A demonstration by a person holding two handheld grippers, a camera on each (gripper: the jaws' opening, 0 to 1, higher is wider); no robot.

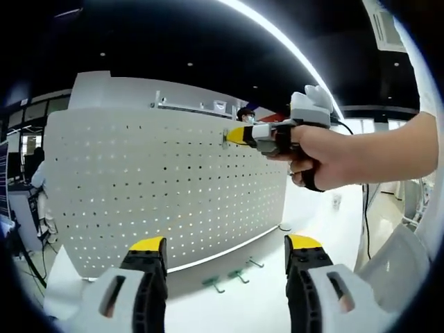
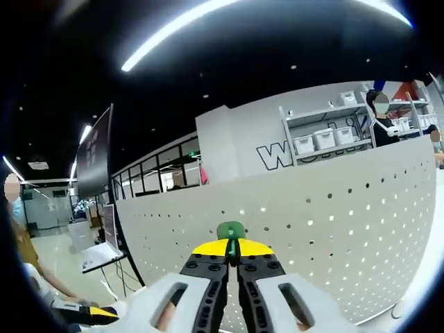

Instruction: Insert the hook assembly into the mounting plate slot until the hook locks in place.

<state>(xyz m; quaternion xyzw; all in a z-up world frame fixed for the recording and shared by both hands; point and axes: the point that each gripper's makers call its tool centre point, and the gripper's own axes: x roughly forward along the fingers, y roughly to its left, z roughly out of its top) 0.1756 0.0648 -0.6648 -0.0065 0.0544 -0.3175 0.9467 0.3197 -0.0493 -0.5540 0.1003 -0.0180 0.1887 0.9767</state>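
A white perforated mounting plate (image 1: 159, 187) stands upright on the white table, seen again close up as the pegboard (image 2: 333, 236). My right gripper (image 2: 232, 251) is shut on a green hook (image 2: 230, 232), holding it against the board's top edge. From the left gripper view, that right gripper (image 1: 234, 135) comes in from the right in a person's hand (image 1: 333, 154), its yellow tips at the plate's upper right rim. My left gripper (image 1: 225, 244) is open, low in front of the plate, nothing between its fingers. Three spare green hooks (image 1: 214, 283) lie on the table.
The white table (image 1: 229, 305) runs under the plate, with a white chair back (image 1: 402, 263) at the right. Shelves with white bins (image 2: 326, 135) and people stand behind the board. A monitor on a desk (image 2: 104, 236) is at the left.
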